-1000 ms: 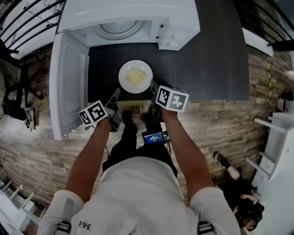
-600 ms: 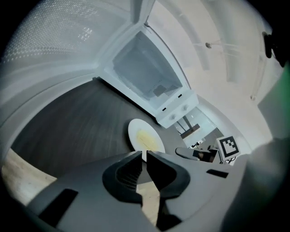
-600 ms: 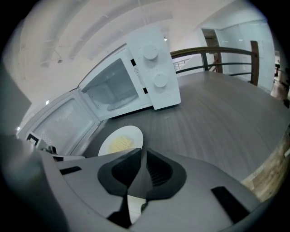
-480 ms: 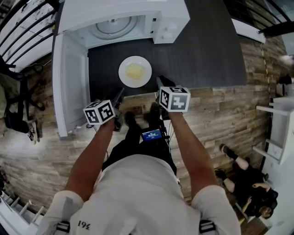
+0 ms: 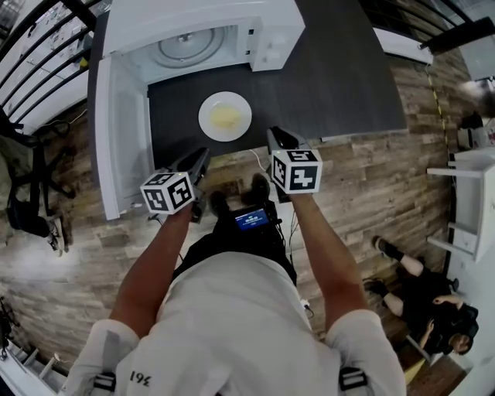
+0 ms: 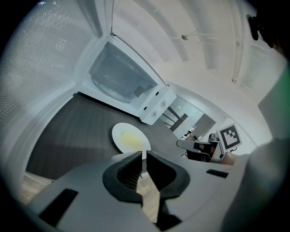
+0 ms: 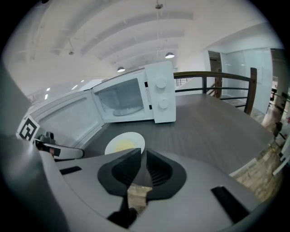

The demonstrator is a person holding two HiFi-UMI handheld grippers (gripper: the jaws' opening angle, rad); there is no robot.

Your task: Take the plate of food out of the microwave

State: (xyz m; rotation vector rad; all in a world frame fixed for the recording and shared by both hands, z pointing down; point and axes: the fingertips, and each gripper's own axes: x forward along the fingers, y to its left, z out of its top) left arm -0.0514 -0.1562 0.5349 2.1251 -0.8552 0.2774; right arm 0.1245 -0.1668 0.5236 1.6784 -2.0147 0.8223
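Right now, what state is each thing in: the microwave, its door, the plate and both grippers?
Microwave door: swung fully open.
Microwave: empty, with only its turntable inside.
Plate: out on the dark table, holding yellow food, with neither gripper touching it.
Left gripper: fingers a narrow gap apart, nothing between them.
Right gripper: fingers have just been closing, tips together, nothing between them.

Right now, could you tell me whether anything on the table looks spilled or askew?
Nothing stands out: the plate sits flat on the dark table, food centred, nothing spilled. The microwave door stands open.
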